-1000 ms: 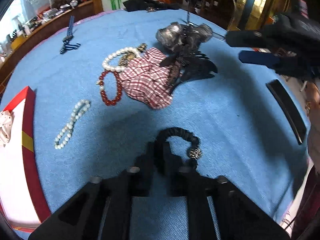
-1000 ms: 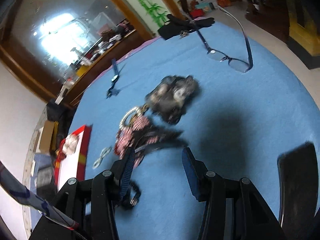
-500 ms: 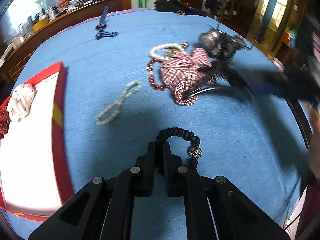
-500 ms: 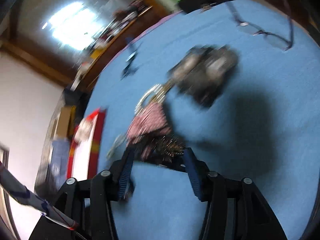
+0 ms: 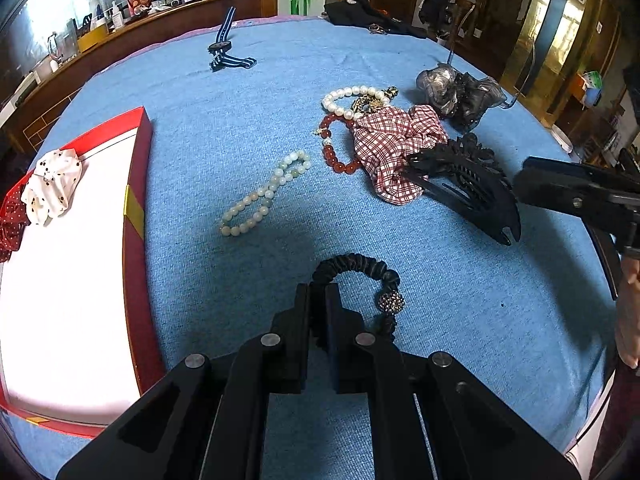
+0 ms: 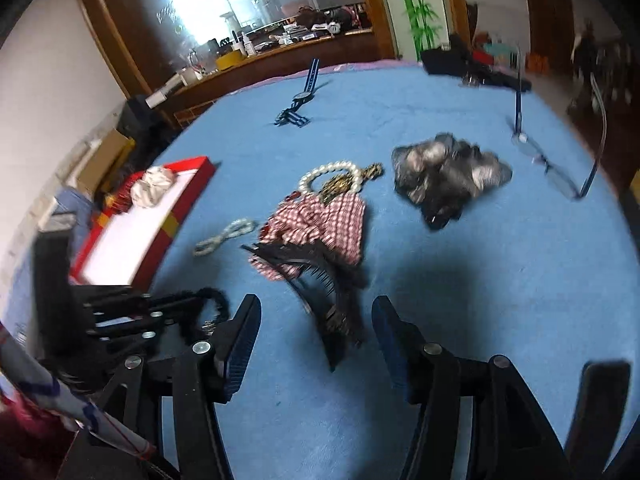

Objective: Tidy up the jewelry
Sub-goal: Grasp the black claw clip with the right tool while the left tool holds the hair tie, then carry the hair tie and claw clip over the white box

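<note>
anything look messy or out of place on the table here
Yes: a checked scrunchie lies heaped over the red bead bracelet and the pearl bracelet, with a black hair comb partly on it. Eyeglasses sit among the jewelry.

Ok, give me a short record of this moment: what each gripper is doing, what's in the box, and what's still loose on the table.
left gripper: shut on black scrunchie
right gripper: open, black hair claw between its fingers, not gripped
red box: white dotted scrunchie inside
loose on blue cloth: pale green bracelet, red bead bracelet, pearl bracelet, plaid scrunchie, grey hair piece, striped watch, glasses
</note>
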`<state>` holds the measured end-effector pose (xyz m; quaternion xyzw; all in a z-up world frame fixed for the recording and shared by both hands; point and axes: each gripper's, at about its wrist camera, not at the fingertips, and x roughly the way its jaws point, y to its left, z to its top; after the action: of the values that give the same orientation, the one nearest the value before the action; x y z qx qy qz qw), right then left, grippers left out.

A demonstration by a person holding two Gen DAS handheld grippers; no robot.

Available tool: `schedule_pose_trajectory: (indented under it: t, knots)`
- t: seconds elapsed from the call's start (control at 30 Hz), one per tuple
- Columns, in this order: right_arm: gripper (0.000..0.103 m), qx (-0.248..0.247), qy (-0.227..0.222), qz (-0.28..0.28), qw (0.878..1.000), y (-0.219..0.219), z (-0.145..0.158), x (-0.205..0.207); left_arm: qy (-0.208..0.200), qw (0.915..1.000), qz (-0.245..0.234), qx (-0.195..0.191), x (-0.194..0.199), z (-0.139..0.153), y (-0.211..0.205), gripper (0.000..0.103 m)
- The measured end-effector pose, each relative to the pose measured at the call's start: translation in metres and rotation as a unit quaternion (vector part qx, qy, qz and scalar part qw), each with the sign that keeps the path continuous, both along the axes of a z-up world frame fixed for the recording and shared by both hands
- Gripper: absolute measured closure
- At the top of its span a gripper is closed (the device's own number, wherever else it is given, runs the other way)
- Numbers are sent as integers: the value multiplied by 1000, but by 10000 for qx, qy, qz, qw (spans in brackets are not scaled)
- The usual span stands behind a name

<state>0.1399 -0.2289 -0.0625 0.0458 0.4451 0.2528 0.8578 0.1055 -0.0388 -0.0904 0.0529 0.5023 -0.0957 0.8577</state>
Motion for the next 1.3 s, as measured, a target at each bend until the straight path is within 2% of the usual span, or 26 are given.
schedule_pose_trajectory:
  t: [0.17,0.27,0.3,0.37,0.4,0.53,0.77,0.9,1.3]
  knots:
    - [41,-183,62,318,9993,11,-10,6,-15,10000,9,-17,1,0,0,96]
    - [42,-344,93,289,9989,18,-20,10,-40,10000,19,-19,2,0,-3,96]
    - [46,-346,100,288,9989,20,-21,11,-59,10000,11,-21,2,0,-3,96]
    - [69,-394,101,257,9988,23,-23,10,-119,9999,-20,10,1,0,-6,96]
    - [72,-434,57,236,9988,23,-23,8,-136,9999,-15,-25,0,0,-6,97]
    - [74,-433,-91,82,9990,21,-15,-6,-182,9997,-35,-156,-2,3,-6,97]
    - [75,110,-334,-252,9991,8,11,-36,-367,9990,-98,-255,-10,21,-9,97]
    - [75,200,-425,-369,9982,8,21,-47,-510,9984,-74,-242,-15,31,-9,97]
    - [75,347,-319,-636,9969,11,25,-61,-979,9952,40,-60,-32,56,-3,97]
